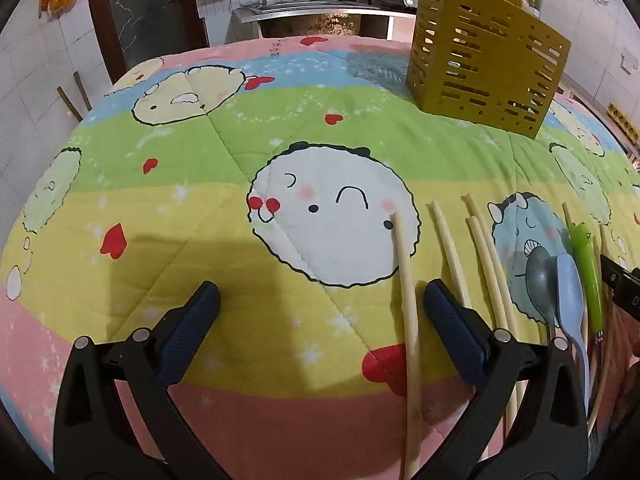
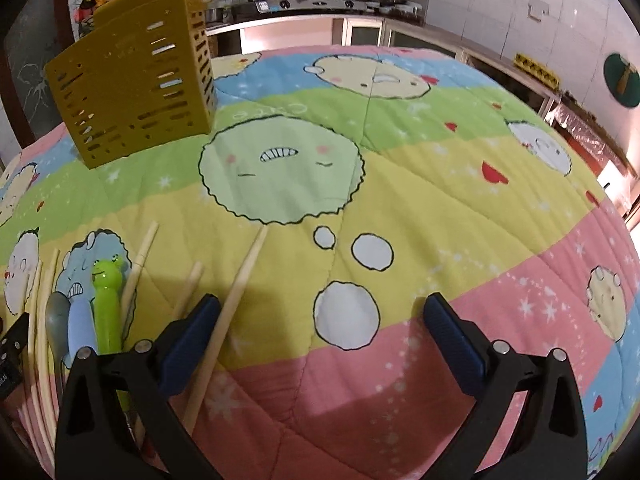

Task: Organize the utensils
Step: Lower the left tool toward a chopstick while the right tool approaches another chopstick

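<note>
Several wooden chopsticks (image 1: 409,320) lie in a row on the cartoon quilt (image 1: 200,208), beside a grey spoon (image 1: 540,284), a pale blue spoon (image 1: 570,300) and a green frog-handled utensil (image 1: 586,268). A yellow slotted utensil holder (image 1: 486,52) stands upright at the far right. My left gripper (image 1: 320,308) is open just above the quilt, one chopstick lying between its fingers near the right one. My right gripper (image 2: 320,312) is open over bare quilt; a chopstick (image 2: 232,312) lies just inside its left finger. The holder (image 2: 132,92) stands far left there, with the spoons (image 2: 58,320) and the frog utensil (image 2: 106,300) at lower left.
A dark gripper part (image 1: 620,284) shows at the right edge of the left wrist view. Beyond the quilt-covered table is a kitchen counter (image 2: 320,8) with a pot and stove, and a sink (image 1: 304,4).
</note>
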`<state>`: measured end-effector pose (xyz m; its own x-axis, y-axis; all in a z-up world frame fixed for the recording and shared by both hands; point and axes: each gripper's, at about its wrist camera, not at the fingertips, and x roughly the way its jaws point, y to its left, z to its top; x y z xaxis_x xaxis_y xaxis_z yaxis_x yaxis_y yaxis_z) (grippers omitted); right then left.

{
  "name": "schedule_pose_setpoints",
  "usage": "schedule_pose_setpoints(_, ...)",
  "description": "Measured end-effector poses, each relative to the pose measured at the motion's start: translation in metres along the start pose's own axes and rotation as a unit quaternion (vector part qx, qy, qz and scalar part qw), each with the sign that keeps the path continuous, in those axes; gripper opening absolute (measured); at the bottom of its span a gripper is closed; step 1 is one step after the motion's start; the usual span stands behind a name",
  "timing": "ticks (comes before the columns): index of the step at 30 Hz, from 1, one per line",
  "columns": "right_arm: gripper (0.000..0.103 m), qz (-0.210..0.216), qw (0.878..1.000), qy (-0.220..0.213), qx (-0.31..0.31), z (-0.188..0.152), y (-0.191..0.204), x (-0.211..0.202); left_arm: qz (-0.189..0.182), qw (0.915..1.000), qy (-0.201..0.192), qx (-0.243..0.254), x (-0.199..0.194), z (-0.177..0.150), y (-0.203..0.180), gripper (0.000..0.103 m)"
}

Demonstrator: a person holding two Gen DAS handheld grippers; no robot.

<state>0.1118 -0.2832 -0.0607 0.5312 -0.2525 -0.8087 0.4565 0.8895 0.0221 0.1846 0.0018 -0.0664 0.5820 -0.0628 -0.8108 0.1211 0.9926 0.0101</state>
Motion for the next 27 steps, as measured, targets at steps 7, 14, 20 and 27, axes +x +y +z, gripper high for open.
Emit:
schedule_pose_setpoints(7,0.099,-0.011,1.000,0.007,0.009,0.001,0.002,0.002,0.005,1.0000,0.000,0.003,0.001,0.003,-0.001,0.099)
schedule_pose_setpoints(14,0.089,-0.004,1.000,-0.007,0.000,-0.001,0.014,-0.006,-0.017,0.9998,-0.005,-0.004,-0.007,0.007,-0.002,0.075)
schedule_pose_setpoints(20,0.062,0.008,1.000,-0.019,-0.012,-0.004,0.026,-0.013,-0.025,0.9997,-0.003,0.005,-0.012,0.004,-0.015,0.053)
schedule_pose_setpoints(27,0.036,0.023,1.000,-0.020,-0.006,0.002,0.029,-0.013,-0.039,0.9990,0.013,0.018,-0.007,0.011,-0.032,0.026)
